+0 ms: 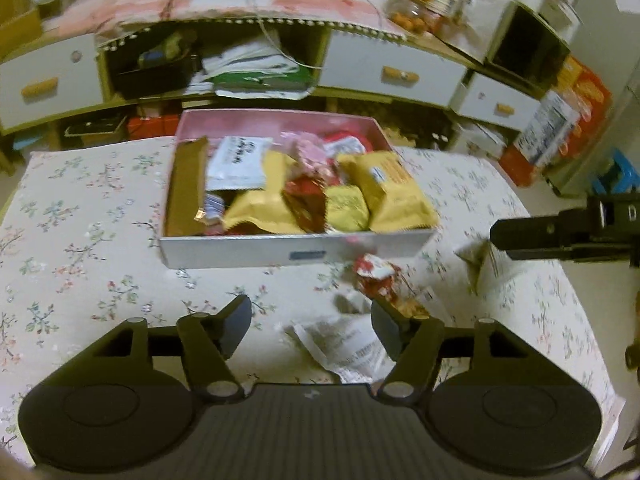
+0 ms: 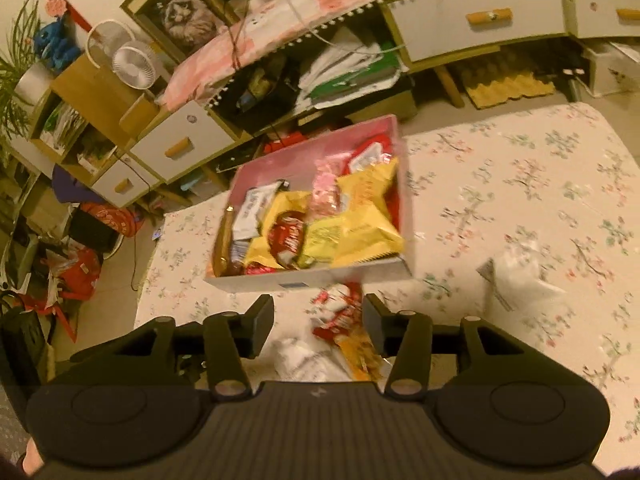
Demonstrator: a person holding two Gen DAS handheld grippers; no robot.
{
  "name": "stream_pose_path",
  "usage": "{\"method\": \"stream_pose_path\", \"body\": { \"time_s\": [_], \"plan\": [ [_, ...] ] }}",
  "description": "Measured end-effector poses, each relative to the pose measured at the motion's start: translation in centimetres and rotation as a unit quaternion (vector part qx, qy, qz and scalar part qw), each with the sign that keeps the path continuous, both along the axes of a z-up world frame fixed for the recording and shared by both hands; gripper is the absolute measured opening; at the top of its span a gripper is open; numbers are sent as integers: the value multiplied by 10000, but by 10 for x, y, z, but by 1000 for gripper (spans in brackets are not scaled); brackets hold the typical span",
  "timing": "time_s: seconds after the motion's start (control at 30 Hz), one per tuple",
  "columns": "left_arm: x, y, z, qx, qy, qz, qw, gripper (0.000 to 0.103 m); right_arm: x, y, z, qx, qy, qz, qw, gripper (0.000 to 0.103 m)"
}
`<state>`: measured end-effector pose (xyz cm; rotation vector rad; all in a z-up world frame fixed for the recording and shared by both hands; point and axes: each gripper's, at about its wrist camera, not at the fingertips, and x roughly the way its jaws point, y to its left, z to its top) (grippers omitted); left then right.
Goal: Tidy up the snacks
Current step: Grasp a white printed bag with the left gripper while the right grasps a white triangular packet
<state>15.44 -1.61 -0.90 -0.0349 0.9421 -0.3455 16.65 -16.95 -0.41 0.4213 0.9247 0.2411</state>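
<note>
A shallow box (image 1: 240,252) with a pink inside and white walls stands on the flowered tabletop, packed with yellow, red, pink and white snack packets. Just in front of it lies a red-and-white snack packet (image 1: 378,280), with a flat white packet (image 1: 352,348) nearer me. My left gripper (image 1: 310,320) hangs open above these, its right finger close to the red packet. In the right wrist view the same box (image 2: 256,282) is ahead, and my right gripper (image 2: 318,320) is open with the red-and-white packet (image 2: 340,312) lying loose between its fingers. A white packet (image 2: 304,356) lies below it.
A silvery-white packet (image 2: 520,272) lies on the flowered cloth (image 2: 520,184) to the right. The right gripper (image 1: 504,238) reaches in from the right edge, beside a small packet (image 1: 474,264). Behind the table stands a low cabinet (image 1: 392,72) with drawers and cluttered shelves.
</note>
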Motion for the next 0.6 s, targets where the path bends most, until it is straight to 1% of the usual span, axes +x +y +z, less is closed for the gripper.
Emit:
{"method": "stream_pose_path", "body": {
  "time_s": [0.1,0.17,0.23,0.37,0.4,0.47,0.53,0.6],
  "plan": [
    [-1,-11,-6,82,43,-241,9997,76,-3,-13,-4,53,62,-193,9998,47],
    [-2,-19,-10,154,16,-420,9990,80,-1,-23,-5,-31,47,-418,9991,49],
    [-3,-28,-14,314,-113,-584,9977,87,0,-34,-7,-88,67,-617,9980,51],
    [-2,-40,-21,542,-244,-873,9944,88,2,-52,-17,-105,220,-970,9950,53],
    [-2,-43,-23,588,-270,-939,9935,88,3,-53,-20,-184,251,-1035,9941,55],
    [-1,-48,-26,696,-351,-1079,9911,89,4,-54,-25,-514,301,-1168,9914,57],
    [0,-56,-30,833,-411,-1225,9881,89,6,-56,-30,-637,381,-1243,9895,63],
    [1,-61,-34,951,-470,-1336,9853,89,7,-62,-36,-561,456,-1329,9885,67]
  ]
}}
